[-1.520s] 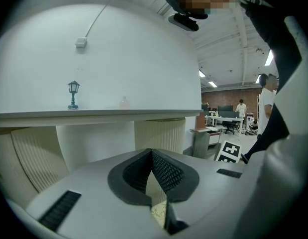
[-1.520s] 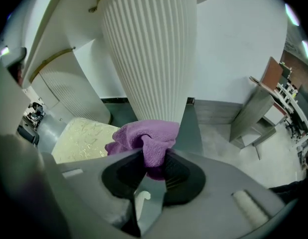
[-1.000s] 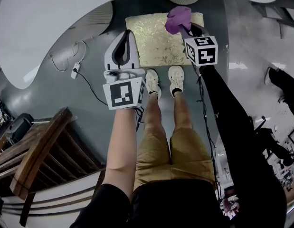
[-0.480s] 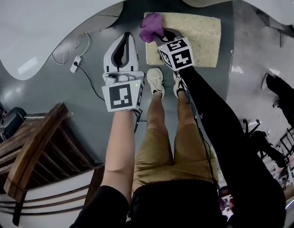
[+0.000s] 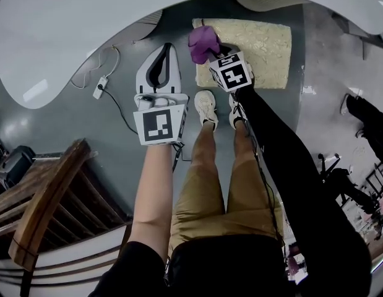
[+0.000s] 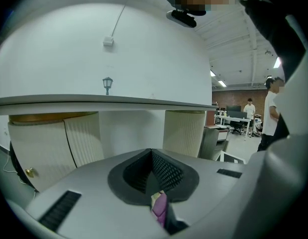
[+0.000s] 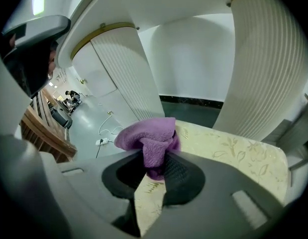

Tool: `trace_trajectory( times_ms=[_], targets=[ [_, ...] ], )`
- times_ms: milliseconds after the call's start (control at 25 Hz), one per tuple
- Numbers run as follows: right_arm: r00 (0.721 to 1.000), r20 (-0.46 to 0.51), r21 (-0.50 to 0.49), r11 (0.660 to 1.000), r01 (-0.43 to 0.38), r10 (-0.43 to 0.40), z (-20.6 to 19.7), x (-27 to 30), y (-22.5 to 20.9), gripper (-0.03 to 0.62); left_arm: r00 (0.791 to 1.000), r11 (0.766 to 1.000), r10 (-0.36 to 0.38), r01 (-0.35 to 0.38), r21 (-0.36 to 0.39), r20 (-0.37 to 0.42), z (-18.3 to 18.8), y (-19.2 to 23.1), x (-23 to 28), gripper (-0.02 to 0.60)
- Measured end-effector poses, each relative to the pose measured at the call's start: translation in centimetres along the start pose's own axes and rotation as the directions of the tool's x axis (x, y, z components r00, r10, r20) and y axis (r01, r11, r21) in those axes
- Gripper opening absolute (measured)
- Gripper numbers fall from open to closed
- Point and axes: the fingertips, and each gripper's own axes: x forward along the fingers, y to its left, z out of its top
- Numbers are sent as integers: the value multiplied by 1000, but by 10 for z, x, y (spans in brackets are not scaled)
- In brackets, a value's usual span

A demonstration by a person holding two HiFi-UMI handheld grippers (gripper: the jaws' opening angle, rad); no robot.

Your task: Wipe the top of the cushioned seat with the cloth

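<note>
The cushioned seat (image 5: 259, 45) is a pale gold patterned pad low on the floor, beyond the person's feet. My right gripper (image 5: 211, 49) is shut on a bunched purple cloth (image 5: 202, 40), which sits over the seat's left edge. In the right gripper view the cloth (image 7: 144, 133) bulges out past the fingertips of my right gripper (image 7: 156, 161), with the seat (image 7: 233, 153) stretching right. My left gripper (image 5: 166, 48) hangs left of the seat over the grey floor, jaws together and holding nothing. In its own view my left gripper (image 6: 153, 156) faces a white table.
A white table top (image 5: 67, 23) on ribbed white pedestals (image 7: 129, 73) curves around the seat. A cable and power strip (image 5: 99, 86) lie on the floor at left. A wooden chair (image 5: 43, 197) stands lower left. The person's shoes (image 5: 206, 107) touch the seat's near edge.
My right gripper has carried the cloth leftward across the seat, from its right half to its left edge. The left gripper has stayed where it was.
</note>
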Motion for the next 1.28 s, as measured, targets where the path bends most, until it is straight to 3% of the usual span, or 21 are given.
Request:
trace_trajectory(
  times_ms=[320, 640, 1000, 1280],
  targets=[
    [993, -13, 56, 991, 120, -120, -25, -38, -66, 75, 999, 998, -53, 53, 31, -1, 6, -34, 12, 8],
    [981, -15, 80, 978, 192, -192, -54, -81, -148, 75, 996, 993, -93, 93, 69, -7, 10, -81, 34, 8],
    [970, -23, 102, 964, 245, -244, -86, -127, -225, 75, 994, 992, -110, 108, 62, 20, 33, -140, 51, 8],
    [950, -104, 152, 940, 307, -294, -117, -144, -263, 75, 994, 993, -104, 103, 60, 19, 35, -167, 53, 8]
  ],
)
